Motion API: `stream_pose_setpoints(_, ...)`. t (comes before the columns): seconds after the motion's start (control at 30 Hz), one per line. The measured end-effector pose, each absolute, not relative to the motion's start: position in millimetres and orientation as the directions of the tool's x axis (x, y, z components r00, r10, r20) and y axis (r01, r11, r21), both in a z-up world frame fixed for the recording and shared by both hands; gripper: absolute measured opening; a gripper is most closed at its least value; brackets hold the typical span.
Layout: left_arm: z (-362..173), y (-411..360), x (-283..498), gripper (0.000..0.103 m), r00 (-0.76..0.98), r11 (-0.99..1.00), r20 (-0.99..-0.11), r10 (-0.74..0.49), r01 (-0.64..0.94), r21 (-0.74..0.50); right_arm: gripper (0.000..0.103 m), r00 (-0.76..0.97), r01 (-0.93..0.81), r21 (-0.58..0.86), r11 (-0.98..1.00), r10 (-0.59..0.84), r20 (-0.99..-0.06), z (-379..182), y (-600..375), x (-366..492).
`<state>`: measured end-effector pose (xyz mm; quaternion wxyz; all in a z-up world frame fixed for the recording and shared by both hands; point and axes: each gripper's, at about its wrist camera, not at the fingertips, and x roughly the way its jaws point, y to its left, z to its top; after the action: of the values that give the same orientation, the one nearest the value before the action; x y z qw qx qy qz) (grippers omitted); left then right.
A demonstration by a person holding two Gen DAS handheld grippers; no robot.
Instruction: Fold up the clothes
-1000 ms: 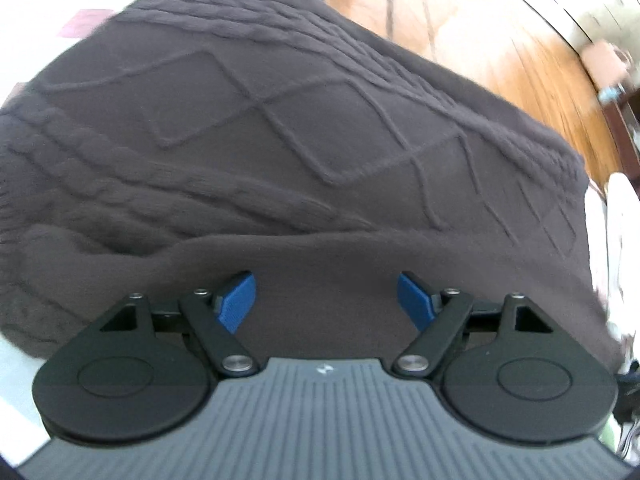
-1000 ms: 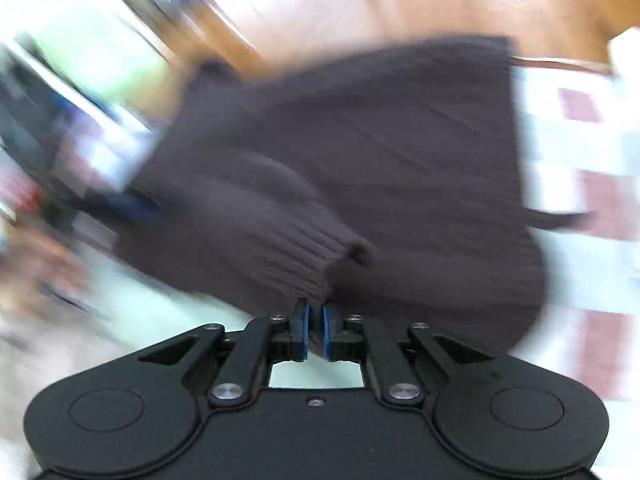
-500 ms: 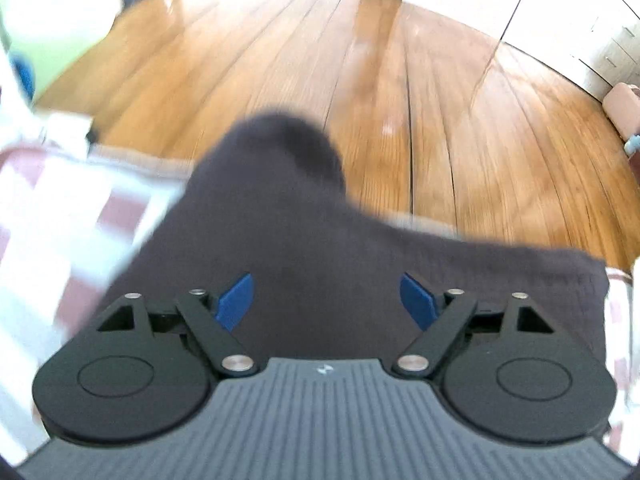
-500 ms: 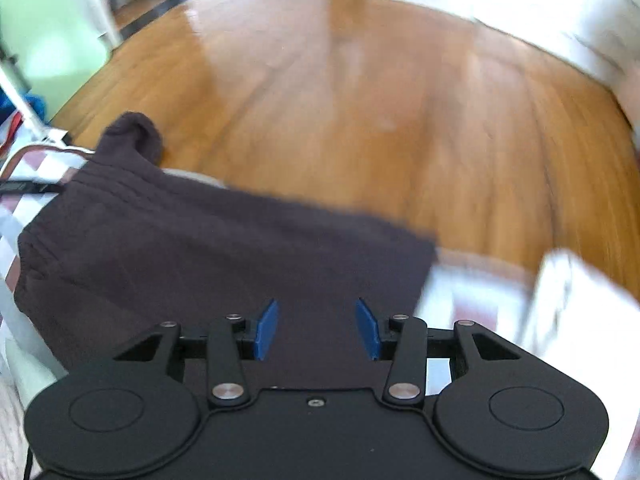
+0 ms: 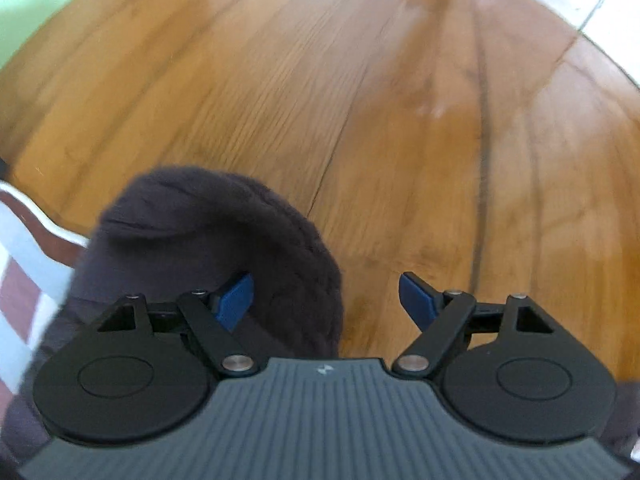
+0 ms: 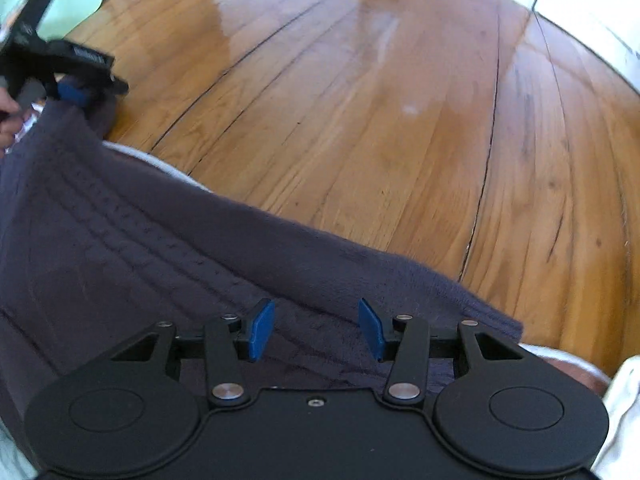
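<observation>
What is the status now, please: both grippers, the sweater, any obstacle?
Left gripper open, right gripper open. Dark sweater lies released on checked cloth. No obstacle seen.

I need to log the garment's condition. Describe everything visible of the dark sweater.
The dark sweater is a thick, soft-looking knit, brownish purple, with raised cable ribs running across it. It lies spread flat, its far edge along the rim of a checked surface beside the wooden floor. One bunched end humps up in front of the left gripper. The right gripper hovers over the near part. Both jaws stand open, gripping nothing.
</observation>
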<state>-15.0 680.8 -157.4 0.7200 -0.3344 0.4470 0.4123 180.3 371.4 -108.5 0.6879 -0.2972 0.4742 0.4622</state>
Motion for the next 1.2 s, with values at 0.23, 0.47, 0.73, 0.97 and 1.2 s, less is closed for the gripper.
stream_pose_setpoints(0.23,-152.8,661.1,-39.3,0.009,0.281,0.48,-0.847,0.451,-0.877,-0.036,0.053,0.167,-0.94,-0.04,0.34,0.355,-0.92,-98.2,373.3,169.8)
stream_pose_setpoints(0.47,-58.6,561.9,-159.3,0.008,0.499,0.507,-0.556,0.665,-0.848,-0.155,0.053,0.19,-0.969,-0.105,0.224,0.401,-0.896,-87.0,392.7,129.7)
stream_pose_setpoints(0.73,-102.1,504.1,-270.5,0.009,0.498,0.258,-0.597,0.629,-0.858,-0.444,0.053,-0.056,-0.97,0.181,0.163,0.574,-0.817,-38.5,432.2,104.3)
stream_pose_setpoints(0.97,-106.1,503.0,-322.5,0.008,0.382,0.147,-0.635,0.671,-0.909,-0.391,0.054,-0.081,-0.975,0.174,0.136,0.511,-0.856,-76.3,487.8,57.8)
stream_pose_setpoints(1.2,-111.1,514.0,-360.5,0.008,0.36,0.06,-0.632,0.686,-0.894,-0.445,0.028,-0.327,-0.926,0.377,0.027,0.442,-0.835,-133.8,448.8,4.9)
